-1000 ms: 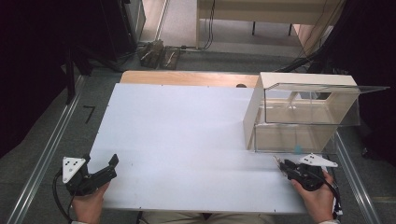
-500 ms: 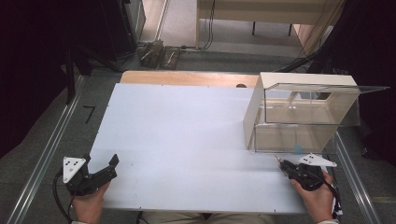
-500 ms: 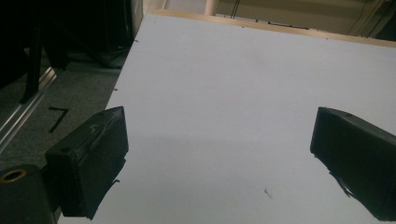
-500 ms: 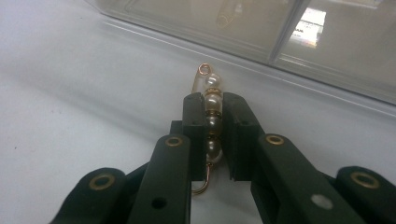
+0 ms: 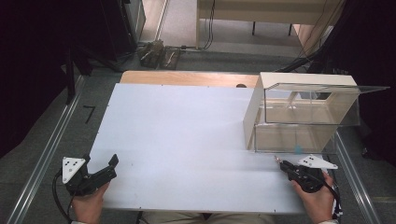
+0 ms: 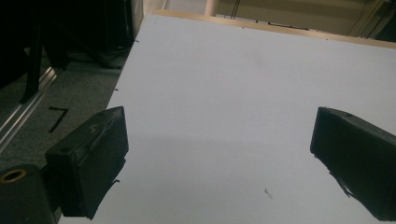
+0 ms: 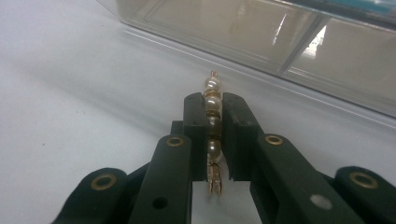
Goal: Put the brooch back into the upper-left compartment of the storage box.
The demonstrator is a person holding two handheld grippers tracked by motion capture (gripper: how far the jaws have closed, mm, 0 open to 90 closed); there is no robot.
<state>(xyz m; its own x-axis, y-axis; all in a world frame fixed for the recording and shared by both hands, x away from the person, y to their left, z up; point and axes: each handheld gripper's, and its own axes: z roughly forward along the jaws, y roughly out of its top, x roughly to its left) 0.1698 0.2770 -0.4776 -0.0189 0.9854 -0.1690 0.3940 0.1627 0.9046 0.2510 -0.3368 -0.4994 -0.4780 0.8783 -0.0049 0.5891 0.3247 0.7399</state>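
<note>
Right gripper (image 7: 214,122) is clamped on a pearl hair clip (image 7: 212,116), held lengthwise between its 2 jaws, tip projecting forward toward the clear box (image 7: 299,37). Judged light, rigid, slippery-beaded; grip mid-length on the beads. Left gripper (image 6: 219,154) stands wide, empty.

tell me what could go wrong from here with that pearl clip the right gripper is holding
The right gripper pinches the pearl clip only along its thin beaded edge, so it could twist or slip out. The clear case stands close ahead, so the clip's protruding tip may knock its wall. The left gripper is open, far off, unable to steady anything.
</note>
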